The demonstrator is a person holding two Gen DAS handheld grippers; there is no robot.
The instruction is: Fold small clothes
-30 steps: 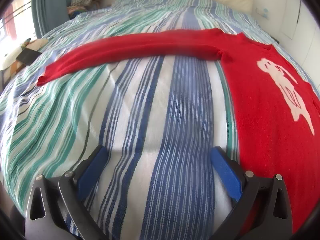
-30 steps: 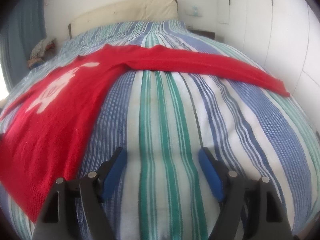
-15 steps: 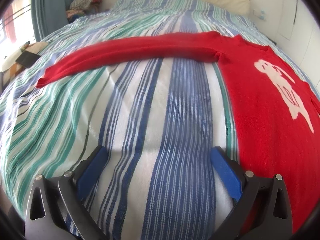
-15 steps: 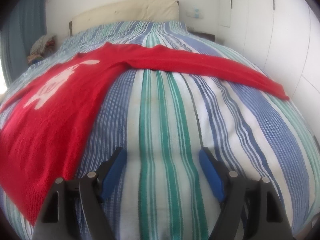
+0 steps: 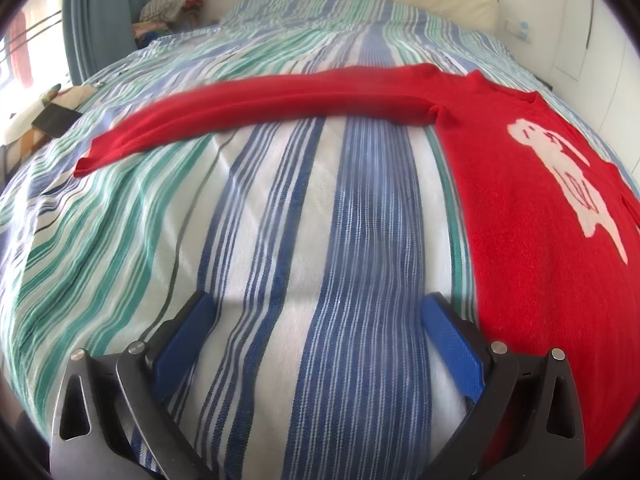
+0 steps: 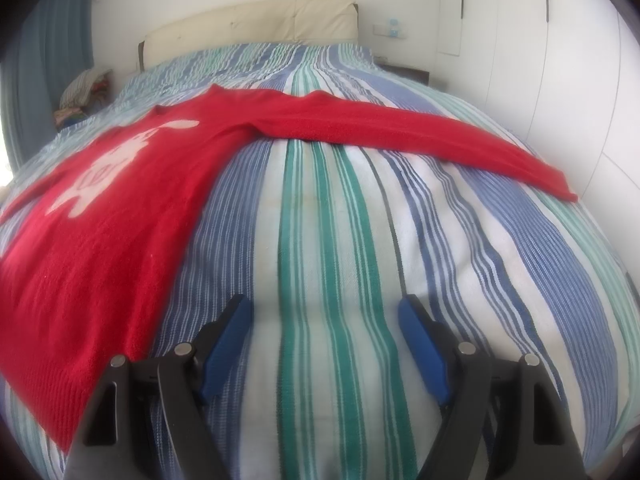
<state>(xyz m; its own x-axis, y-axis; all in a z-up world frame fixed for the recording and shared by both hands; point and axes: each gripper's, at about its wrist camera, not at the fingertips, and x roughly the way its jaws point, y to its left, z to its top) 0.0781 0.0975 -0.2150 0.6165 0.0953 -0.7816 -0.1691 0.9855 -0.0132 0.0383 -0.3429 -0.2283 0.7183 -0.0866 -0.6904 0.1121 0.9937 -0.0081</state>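
- Left gripper: jaws spread wide, released, nothing between the blue pads; only striped bedspread beneath.
- Right gripper: likewise spread wide and empty, over green and blue stripes of the bedspread.
- Red sweater: flat on the bed, at 2 o'clock from the left gripper, hem edge just beside the right-hand pad; left sleeve stretched out from 12 toward 10 o'clock.
- From the right wrist: red sweater at 10 o'clock, white animal motif facing up, right sleeve running out toward 2 o'clock.
- Farther off at 12: cream headboard, white wall behind.
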